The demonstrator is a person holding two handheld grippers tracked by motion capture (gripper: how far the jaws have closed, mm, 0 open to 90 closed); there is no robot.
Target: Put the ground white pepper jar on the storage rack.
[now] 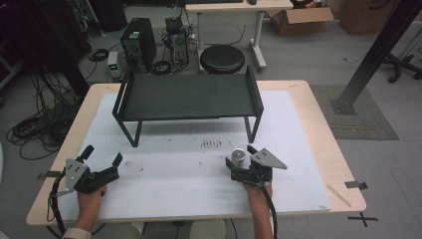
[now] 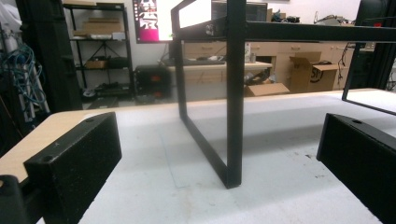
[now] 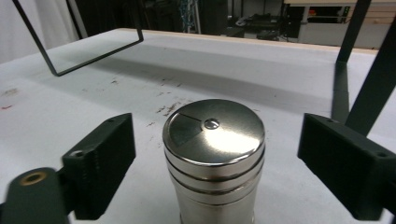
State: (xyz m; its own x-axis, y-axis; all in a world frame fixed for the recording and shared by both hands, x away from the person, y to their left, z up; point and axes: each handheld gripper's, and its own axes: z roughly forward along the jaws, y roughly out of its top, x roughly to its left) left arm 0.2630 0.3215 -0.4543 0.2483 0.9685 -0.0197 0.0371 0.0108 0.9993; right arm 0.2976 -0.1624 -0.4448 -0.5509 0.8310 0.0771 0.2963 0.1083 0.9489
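My left gripper (image 1: 103, 158) sits at about eight o'clock on the table (image 1: 318, 129), held in my left hand (image 1: 90, 196). Its jaws stand spread wide with nothing between them — in the left gripper view (image 2: 219, 158) they frame only the bare white mat (image 1: 174, 184) and the near leg of the black shelf stand (image 2: 235, 93). That leg rests on the mat at twelve o'clock from the jaws, well apart from both.

The black shelf stand occupies the table's far half, from ten to one o'clock in the high view, its flat top raised on thin frame legs.

My right gripper (image 1: 240, 157) is at about five o'clock on the table, held in my right hand (image 1: 259, 191). Its jaws are spread, one on each side of the steel shaker (image 3: 214, 154) — neither jaw touches it in the right gripper view (image 3: 215, 163). The steel shaker stands upright on the mat, lid up, just in front of the stand's right leg (image 1: 253, 127) and near a patch of dark scuff marks (image 1: 211, 144) at its ten o'clock.
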